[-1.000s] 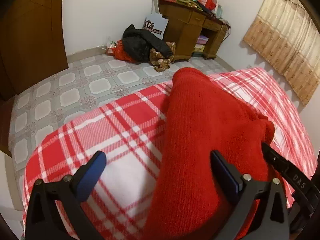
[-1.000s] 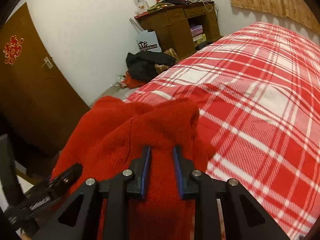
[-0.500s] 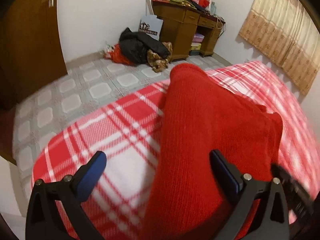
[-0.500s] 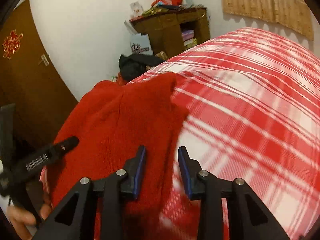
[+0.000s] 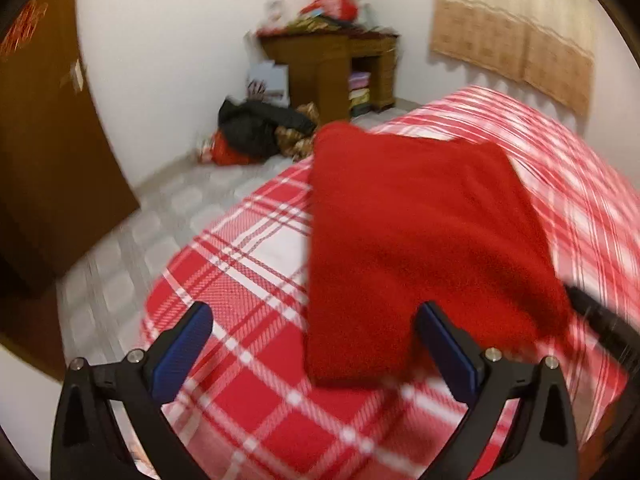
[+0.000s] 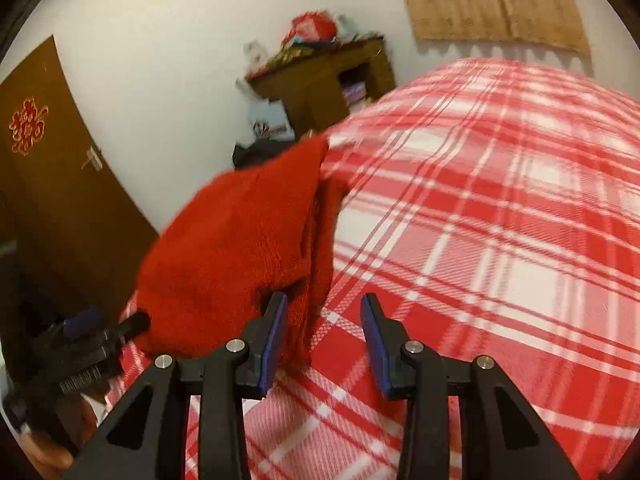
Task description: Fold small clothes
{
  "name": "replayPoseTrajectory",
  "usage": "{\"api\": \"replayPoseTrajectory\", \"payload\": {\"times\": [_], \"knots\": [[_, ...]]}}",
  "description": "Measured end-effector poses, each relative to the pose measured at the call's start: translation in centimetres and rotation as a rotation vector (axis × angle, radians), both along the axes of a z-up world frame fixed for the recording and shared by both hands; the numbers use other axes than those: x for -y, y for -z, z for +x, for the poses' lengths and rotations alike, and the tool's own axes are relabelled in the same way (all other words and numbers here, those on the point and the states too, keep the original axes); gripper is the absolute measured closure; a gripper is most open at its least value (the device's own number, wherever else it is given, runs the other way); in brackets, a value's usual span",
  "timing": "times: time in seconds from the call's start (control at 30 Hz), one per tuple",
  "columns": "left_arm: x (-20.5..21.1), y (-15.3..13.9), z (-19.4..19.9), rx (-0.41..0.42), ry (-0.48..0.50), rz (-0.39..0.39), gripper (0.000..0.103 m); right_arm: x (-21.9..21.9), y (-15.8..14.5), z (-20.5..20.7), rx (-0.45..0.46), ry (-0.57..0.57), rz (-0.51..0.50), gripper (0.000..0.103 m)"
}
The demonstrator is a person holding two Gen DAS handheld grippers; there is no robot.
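The red sweater (image 5: 424, 240) lies folded on the plaid bed (image 5: 256, 400), its long axis running away toward the wooden desk (image 5: 328, 68). The left tool (image 5: 316, 356) gapes wide, empty, the sweater's near end just ahead between its pads. The right tool (image 6: 324, 340) is opening, nothing pinched, the sweater just off its left pad. Either hand is near enough; the left looks squarer.
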State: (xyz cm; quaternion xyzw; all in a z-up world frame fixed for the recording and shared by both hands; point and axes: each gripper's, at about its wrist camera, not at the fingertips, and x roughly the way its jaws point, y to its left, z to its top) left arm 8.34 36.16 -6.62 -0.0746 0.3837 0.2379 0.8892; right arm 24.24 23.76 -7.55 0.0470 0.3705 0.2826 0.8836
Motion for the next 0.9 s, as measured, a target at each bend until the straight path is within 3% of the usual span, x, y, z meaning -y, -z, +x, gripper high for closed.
{"api": "replayPoseTrajectory", "payload": {"times": [0.17, 0.27, 0.33, 0.37, 0.43, 0.47, 0.63, 0.8, 0.9], "knots": [[1.8, -0.1, -2.2, 0.0, 0.053, 0.006, 0.0, 1.8, -1.7, -3.5, 0.074, 0.049, -0.021, 0.063], [2.1, -0.4, -1.6, -0.052, 0.019, 0.015, 0.0, 2.2, -2.0, -5.5, 0.079, 0.03, -0.025, 0.062], [2.8, -0.6, -2.2, -0.041, 0.025, 0.006, 0.0, 2.2, -2.4, -6.7, 0.097, 0.012, -0.034, 0.061], [3.3, -0.8, -2.7, -0.024, 0.03, 0.008, 0.0, 2.3, -2.8, -7.4, 0.112, 0.004, -0.041, 0.059], [4.3, -1.1, -3.7, -0.003, 0.03, 0.042, 0.0, 2.5, -3.4, -8.3, 0.126, -0.001, -0.036, 0.038], [4.9, -1.1, -4.1, 0.002, 0.028, 0.058, 0.0, 2.6, -3.7, -8.7, 0.132, -0.002, -0.029, 0.036], [6.9, -1.7, -5.2, 0.041, 0.029, 0.112, 0.0, 3.4, -5.2, -10.8, 0.176, 0.0, -0.015, 0.035], [7.3, -2.6, -5.5, 0.063, 0.032, 0.05, 0.0, 4.3, -6.8, -12.5, 0.235, 0.018, -0.02, 0.035], [7.9, -3.5, -6.4, 0.089, 0.016, 0.075, 0.0, 4.7, -7.9, -13.2, 0.254, 0.031, -0.011, 0.035]]}}
